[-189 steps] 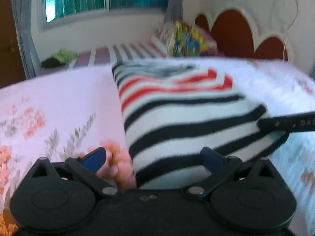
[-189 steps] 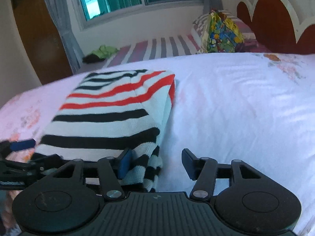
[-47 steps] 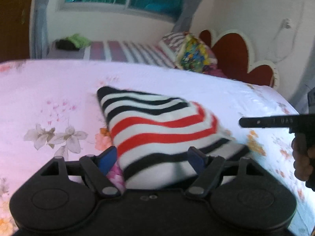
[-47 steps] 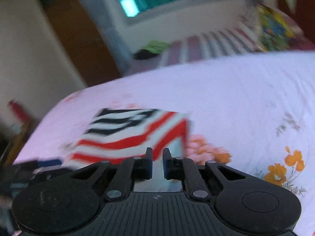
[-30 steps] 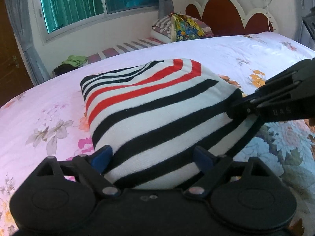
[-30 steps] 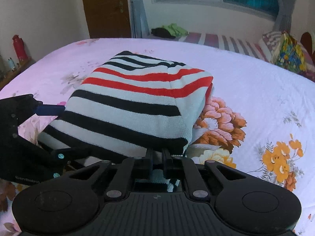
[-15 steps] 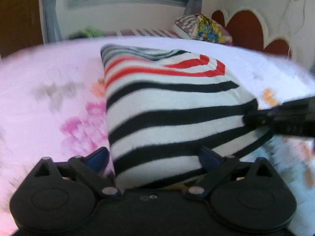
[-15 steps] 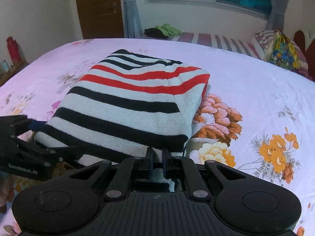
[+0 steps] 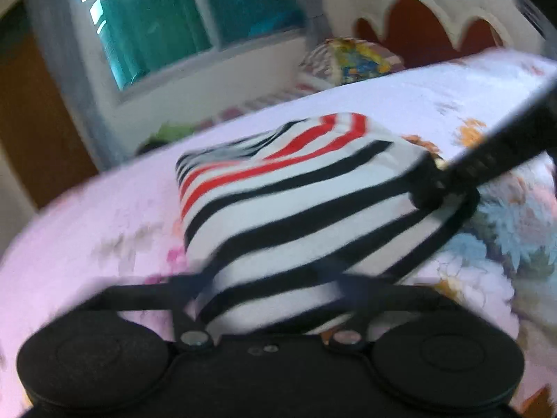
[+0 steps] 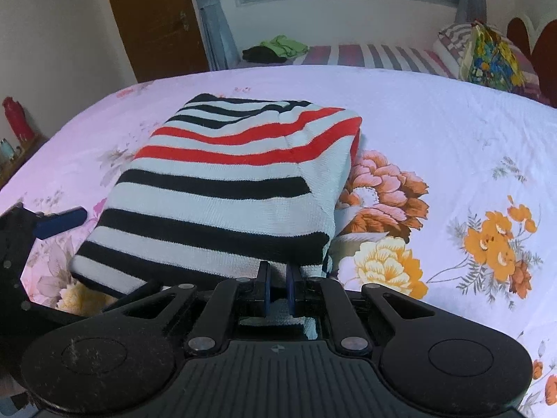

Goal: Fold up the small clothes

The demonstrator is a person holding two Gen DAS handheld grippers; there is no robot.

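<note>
folded striped sweater (image 10: 226, 188) lies on the floral bed sheet (image 10: 435, 132), near the middle of the bed. right gripper (image 10: 278, 287) has jaws pinched narrow on the sweater's near right corner. left gripper (image 9: 268, 278) sits at the near left edge, jaws spread wide around the fabric, view blurred. pillows (image 10: 487, 55) far right.

Striped sweater (image 10: 222, 188) folded into thick rectangle, flat on floral bedsheet (image 10: 452, 132).
</note>
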